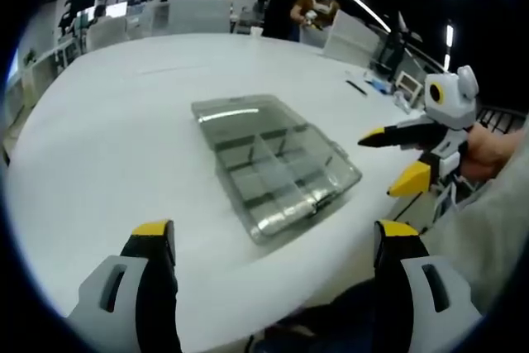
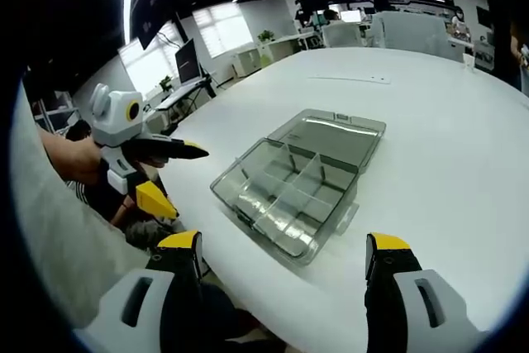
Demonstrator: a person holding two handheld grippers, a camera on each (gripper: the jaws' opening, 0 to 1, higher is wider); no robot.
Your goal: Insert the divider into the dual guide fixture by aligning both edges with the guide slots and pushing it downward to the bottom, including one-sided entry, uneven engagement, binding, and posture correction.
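Note:
A clear plastic compartment box (image 1: 277, 175) lies open on the white table (image 1: 124, 121), its lid (image 1: 240, 115) folded flat behind it. Thin clear dividers (image 2: 318, 173) stand inside its tray (image 2: 285, 196), with the lid (image 2: 335, 134) beyond. My left gripper (image 1: 273, 237) is open and holds nothing, just short of the box's near corner. My right gripper (image 2: 283, 244) is also open with nothing between its jaws, near the box's front edge. Each gripper appears in the other's view, held in a hand off the table's edge: the right gripper (image 1: 390, 159) and the left gripper (image 2: 176, 178).
The table's near edge (image 1: 273, 303) runs just under my jaws, with the person's dark clothing below it. A pen (image 1: 357, 87) and small items lie at the far right. A person (image 1: 316, 7) stands beyond the table. Desks with monitors (image 2: 188, 59) line the room.

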